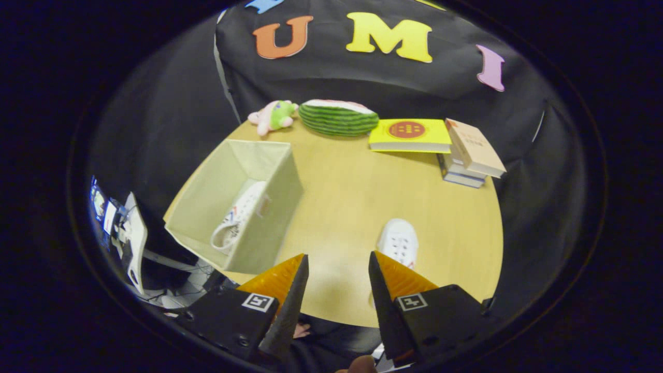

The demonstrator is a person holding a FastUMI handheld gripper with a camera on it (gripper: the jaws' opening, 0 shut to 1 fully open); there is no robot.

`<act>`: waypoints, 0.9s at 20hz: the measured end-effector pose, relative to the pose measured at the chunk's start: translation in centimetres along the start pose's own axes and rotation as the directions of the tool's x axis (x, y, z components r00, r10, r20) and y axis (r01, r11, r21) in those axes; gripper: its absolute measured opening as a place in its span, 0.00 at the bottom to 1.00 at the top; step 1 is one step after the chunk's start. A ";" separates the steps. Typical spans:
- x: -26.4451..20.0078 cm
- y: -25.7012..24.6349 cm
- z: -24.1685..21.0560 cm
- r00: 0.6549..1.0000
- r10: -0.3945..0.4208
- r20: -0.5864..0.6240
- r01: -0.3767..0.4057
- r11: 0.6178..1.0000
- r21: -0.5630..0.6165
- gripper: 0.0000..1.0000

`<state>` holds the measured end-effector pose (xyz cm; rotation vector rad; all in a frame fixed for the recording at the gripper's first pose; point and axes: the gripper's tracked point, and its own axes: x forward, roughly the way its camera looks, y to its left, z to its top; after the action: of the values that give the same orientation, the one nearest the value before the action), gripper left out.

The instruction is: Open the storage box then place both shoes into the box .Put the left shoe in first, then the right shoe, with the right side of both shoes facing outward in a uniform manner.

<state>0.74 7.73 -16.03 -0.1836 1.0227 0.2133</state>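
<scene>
Pale wood worktop (352,207) carries an open storage box (269,228) with one shoe (241,215) already lying inside, while the second shoe (398,242) sits on the wood well to the right of the box. To do this step well, I judge the claw (336,269) should drop squarely over that shoe and close across its sides, keeping it oriented to match its mate. Its fingers stand apart and empty, the shoe just ahead of the right-hand finger.
</scene>
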 end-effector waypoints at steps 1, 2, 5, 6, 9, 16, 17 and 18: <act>0.4 -1.8 -1.2 0.999 -0.015 -0.034 0.015 1.000 0.014 0.72; 1.0 -3.1 -2.4 0.997 -0.019 -0.076 0.022 0.999 0.029 0.72; 3.3 -6.6 -5.4 0.981 -0.015 -0.191 0.030 0.997 0.075 0.72; 4.4 -7.6 -6.1 0.976 -0.012 -0.216 0.032 0.995 0.090 0.72; 7.5 -9.8 -8.5 0.955 0.002 -0.296 0.037 0.991 0.126 0.72; 12.2 -10.9 -9.9 0.929 0.048 -0.368 0.018 0.985 0.174 0.72; 12.4 -10.9 -9.9 0.926 0.059 -0.374 0.012 0.983 0.185 0.72; 12.6 -10.8 -9.9 0.924 0.069 -0.376 0.006 0.981 0.195 0.72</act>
<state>1.76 -4.03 -31.36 -0.0307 1.4284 0.1075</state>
